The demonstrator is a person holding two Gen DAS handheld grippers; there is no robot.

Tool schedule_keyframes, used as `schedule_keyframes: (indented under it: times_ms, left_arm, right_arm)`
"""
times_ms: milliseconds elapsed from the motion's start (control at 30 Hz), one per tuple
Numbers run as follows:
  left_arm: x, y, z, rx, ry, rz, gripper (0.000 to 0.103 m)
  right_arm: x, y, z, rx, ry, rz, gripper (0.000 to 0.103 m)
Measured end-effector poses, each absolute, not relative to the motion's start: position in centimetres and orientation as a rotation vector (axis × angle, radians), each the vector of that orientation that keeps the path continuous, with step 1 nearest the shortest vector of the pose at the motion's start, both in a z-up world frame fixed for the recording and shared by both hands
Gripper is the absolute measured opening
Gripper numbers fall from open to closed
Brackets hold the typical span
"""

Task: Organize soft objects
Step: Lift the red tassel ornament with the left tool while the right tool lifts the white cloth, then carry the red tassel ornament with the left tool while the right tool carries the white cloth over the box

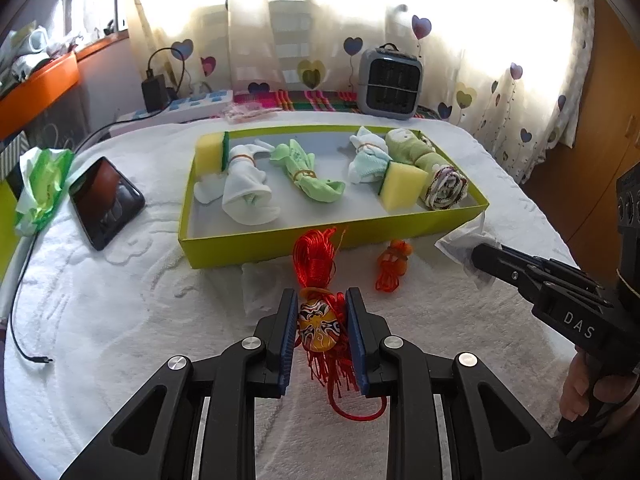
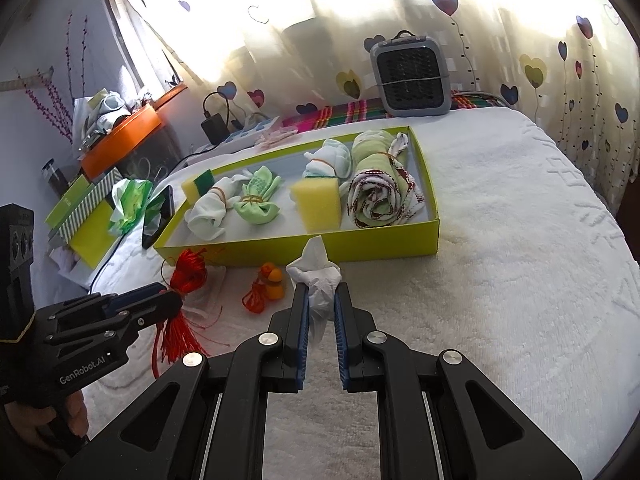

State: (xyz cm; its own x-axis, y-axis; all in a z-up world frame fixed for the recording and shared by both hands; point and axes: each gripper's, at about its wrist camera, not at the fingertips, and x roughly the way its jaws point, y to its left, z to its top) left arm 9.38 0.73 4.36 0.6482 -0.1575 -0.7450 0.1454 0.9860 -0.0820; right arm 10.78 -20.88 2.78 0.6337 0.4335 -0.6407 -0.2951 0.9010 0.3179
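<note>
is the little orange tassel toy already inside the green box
No, the orange toy lies on the white cover in front of the green box, outside its wall.

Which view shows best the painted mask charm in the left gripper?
The left wrist view: the mask charm faces the camera between the left gripper pads. The right wrist view shows only its red tassel.

2 yellow sponges (image 1: 402,186), 5 cloth bundles (image 1: 246,184), 2 red tassel charms (image 1: 320,326), 1 tray (image 1: 260,246).
</note>
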Motion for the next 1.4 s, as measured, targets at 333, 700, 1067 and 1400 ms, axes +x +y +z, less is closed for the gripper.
schedule_keyframes:
  times_ms: [333,700,1067,1400]
  left_arm:
    - [9.0,1.2,5.5,-0.015,0.818,-0.18,0.023]
    - [8.7,1.7,6.8,-0.019,0.783,-0.18,0.023]
    - [9.3,1.9,8.2,-0.02,0.752,-0.194,0.023]
    - [11.0,2.5,9.4,-0.036,0.731,-0.204,0.023]
  right_arm:
    - [10.4,-20.4,3.8,0.182,0.764,0.422,0.013]
    - [10.3,-19.6,5.2,0.169,0.733,0.435,0.013]
    - [11.0,-19.2,6.2,0.161,0.718,0.445,0.013]
    - [12.7,-18.9,7.5,0.142,0.702,0.458,0.013]
